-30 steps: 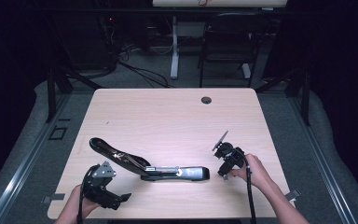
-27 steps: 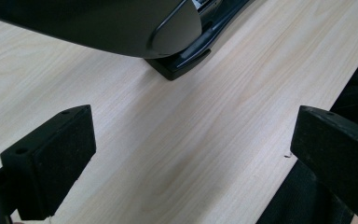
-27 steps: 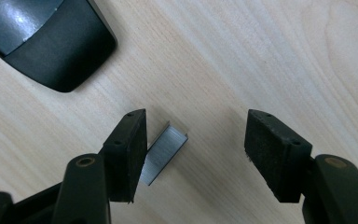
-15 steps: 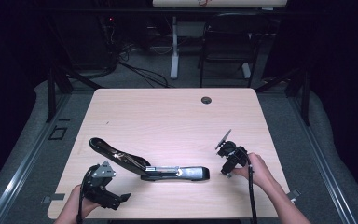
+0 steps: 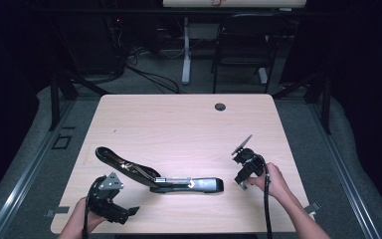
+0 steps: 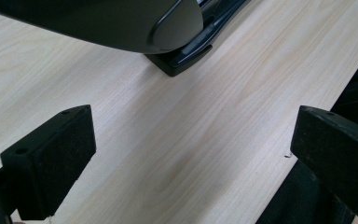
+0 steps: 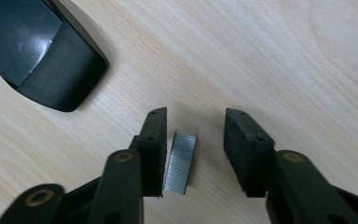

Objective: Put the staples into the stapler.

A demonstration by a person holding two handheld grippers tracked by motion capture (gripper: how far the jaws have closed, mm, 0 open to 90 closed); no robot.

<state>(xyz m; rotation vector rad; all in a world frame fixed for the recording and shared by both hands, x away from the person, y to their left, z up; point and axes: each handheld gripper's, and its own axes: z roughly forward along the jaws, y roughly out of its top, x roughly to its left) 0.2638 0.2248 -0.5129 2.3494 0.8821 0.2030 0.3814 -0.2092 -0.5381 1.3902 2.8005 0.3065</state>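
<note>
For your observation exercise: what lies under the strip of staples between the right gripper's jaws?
The staple strip lies on the bare wooden table, between the right gripper's closing jaws. The wood directly beneath it is covered.

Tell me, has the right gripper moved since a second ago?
Yes. The right gripper drifted slightly right, away from the open stapler's end, its jaws closing around the staple strip.

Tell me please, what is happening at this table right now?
A person works at a wooden table with a gripper in each hand. A black stapler lies opened on it. The right gripper is lowered over a strip of staples lying on the table beside the stapler's end; its jaws have just been closing, the strip is between them, but a gap remains on one side. The left gripper waits open near the stapler, holding nothing.
</note>
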